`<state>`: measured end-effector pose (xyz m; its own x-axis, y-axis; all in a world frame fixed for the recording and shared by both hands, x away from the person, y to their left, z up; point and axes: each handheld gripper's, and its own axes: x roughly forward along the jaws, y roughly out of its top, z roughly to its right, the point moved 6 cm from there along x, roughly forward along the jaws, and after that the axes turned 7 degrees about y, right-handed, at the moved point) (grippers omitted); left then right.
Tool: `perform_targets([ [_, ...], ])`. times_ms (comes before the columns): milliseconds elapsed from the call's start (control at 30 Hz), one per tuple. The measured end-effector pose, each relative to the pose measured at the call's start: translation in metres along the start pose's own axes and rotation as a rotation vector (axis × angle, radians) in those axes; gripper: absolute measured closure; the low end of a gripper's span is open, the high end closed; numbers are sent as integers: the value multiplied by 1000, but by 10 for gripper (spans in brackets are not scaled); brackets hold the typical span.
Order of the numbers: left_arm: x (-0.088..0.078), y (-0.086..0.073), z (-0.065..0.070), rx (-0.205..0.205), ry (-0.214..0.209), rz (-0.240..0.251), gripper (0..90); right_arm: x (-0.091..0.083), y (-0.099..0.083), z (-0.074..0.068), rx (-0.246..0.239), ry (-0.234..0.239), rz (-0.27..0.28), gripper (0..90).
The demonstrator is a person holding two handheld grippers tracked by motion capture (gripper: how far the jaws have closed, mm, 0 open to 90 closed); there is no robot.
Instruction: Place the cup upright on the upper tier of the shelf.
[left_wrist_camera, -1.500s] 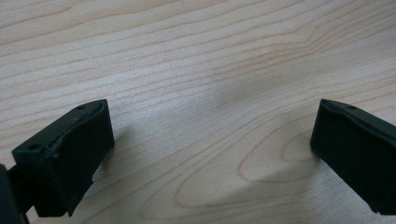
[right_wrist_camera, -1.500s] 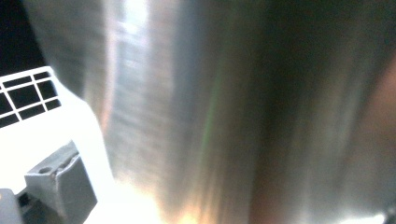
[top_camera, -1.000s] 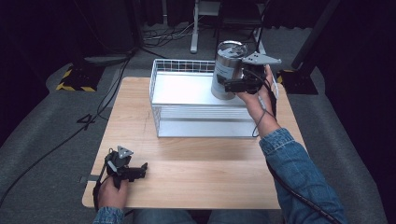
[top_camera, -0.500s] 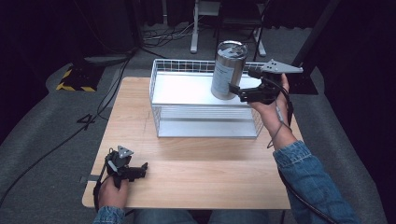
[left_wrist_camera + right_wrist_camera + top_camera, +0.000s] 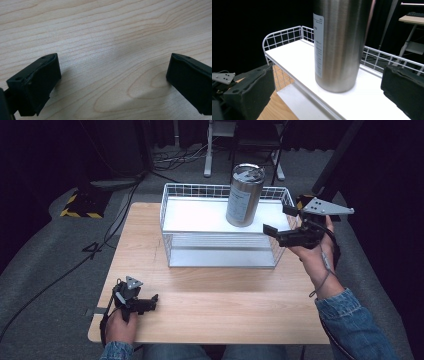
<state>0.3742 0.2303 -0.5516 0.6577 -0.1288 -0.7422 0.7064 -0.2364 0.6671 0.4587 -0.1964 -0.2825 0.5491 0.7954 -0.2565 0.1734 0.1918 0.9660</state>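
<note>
Right tongs agape, apart from shelved steel canister.

Left tool jaws spread wide over bare wooden table.

light: bright on table | surroundings: dark | shadows: soft | focus: sharp, near jaws blurred

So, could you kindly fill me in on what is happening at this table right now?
A person holds a claw in each hand at a wooden table. The right claw is open beside a steel canister, which stands upright on the top shelf of a white wire rack, ungripped. The left claw rests open on the table's near left corner.
</note>
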Motion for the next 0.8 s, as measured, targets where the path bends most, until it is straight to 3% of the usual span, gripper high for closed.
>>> perform_targets([
  [300, 0, 0, 0, -4, 1, -1, 0, -37, -27, 6, -15, -71, -19, 0],
  [567, 0, 0, 0, -1, 0, -4, 0, -53, -52, 10, -16, -110, -64, 0],
  [633, 0, 0, 1, -6, 1, -3, 0, -58, -64, 12, -16, -127, -96, 0],
  [800, 0, 0, 0, -4, 1, -3, 0, -61, -82, 13, 7, -135, -130, 0],
])
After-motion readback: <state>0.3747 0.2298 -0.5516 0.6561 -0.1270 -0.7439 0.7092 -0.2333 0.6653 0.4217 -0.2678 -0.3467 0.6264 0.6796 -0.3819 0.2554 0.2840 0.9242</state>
